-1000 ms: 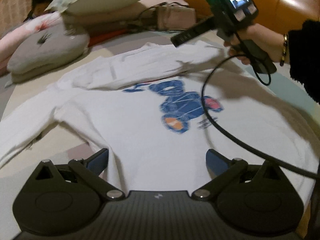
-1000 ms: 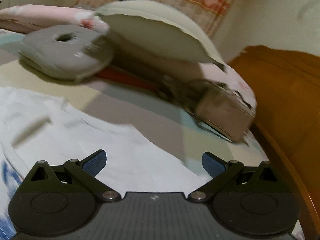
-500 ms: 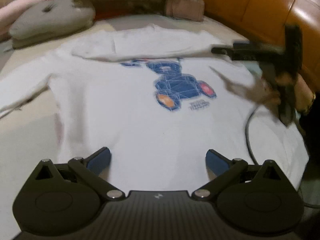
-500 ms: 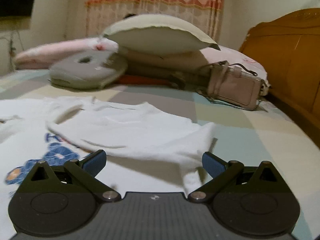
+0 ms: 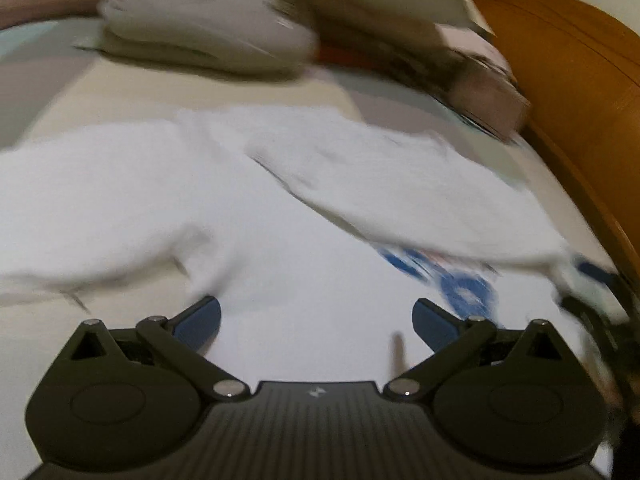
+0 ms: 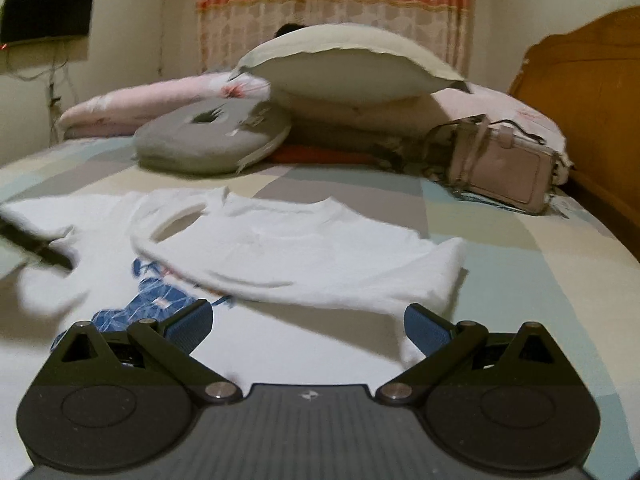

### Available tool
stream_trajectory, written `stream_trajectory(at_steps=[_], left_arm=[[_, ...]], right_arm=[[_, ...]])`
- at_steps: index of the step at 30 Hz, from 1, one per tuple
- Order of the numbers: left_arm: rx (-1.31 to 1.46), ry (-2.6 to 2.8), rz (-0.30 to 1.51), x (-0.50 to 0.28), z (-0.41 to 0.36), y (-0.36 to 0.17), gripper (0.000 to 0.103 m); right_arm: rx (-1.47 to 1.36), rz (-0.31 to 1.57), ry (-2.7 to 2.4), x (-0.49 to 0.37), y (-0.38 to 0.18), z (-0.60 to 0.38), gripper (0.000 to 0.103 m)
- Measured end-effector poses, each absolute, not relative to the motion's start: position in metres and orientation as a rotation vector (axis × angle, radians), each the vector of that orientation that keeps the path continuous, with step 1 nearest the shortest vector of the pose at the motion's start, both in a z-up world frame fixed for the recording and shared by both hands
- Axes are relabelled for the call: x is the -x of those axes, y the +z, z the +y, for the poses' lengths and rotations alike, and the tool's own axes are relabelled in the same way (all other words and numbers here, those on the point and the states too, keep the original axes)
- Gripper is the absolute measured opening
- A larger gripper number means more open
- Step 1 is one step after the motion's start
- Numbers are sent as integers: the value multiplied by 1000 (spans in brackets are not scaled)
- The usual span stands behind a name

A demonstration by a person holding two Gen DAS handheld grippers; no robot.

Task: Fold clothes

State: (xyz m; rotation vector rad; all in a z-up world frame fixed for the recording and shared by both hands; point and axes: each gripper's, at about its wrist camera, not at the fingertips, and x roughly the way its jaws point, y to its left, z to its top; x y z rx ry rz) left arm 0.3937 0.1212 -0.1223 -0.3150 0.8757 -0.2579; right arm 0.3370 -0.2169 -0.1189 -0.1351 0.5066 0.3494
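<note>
Step in hand: one sleeve [image 6: 304, 256] of the white shirt [image 6: 280, 352] lies folded across the chest, over the top of the blue bear print [image 6: 152, 300]; the other sleeve [image 5: 80, 216] is spread out flat to the side — so, as I judge it, the fold is only begun.
Left claw [image 5: 316, 320]: jaws wide apart, holding nothing, poised low over the shirt near the unfolded sleeve (that view is blurred).
Right claw [image 6: 308, 326]: jaws also wide apart and empty, low over the shirt's body just below the folded sleeve.
Next move: likely the left claw must pinch the outspread sleeve near its cuff and carry it across the chest — the thin cloth will need a low, flat approach to catch one layer only.
Shirt's place: face up on the bed [image 6: 520, 264], collar towards the pillows.
Surface: a sheet in pale checks, soft and giving.
Room: a grey ring cushion [image 6: 212, 136], a cream pillow [image 6: 348, 68], a pink handbag [image 6: 500, 168], a wooden headboard [image 6: 592, 92], patterned curtains [image 6: 332, 8], a dark screen [image 6: 46, 12] on the wall.
</note>
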Motion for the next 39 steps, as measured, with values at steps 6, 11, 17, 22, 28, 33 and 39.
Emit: stream_trajectory(at_steps=[6,11,17,22,28,33,39], left_arm=[[284,-271,821,-387,125,-85,101],[328,-292,870,-364,128,-94,101],[504,-269,911,-360,143,-118,102],[680,-287,867,-377,157,-121,101],[708,-227,704,-382,190,-80,101],[520,-254,812,-373,163,-82,102],[340,-295,968,-358,125,-112,101]], right_arm=[[184,504,387,-333,-121,-204,103],[150,506,383,-334,-120,-210,103],[116,520,380,-338,-120,-214,103],[121,528,388,-339,-122,-213,103],[122,537,392,-340,-123,-213,103],[124,546,414,-339,-124,-210,103],[61,586,516,-337,-120,-209,103]])
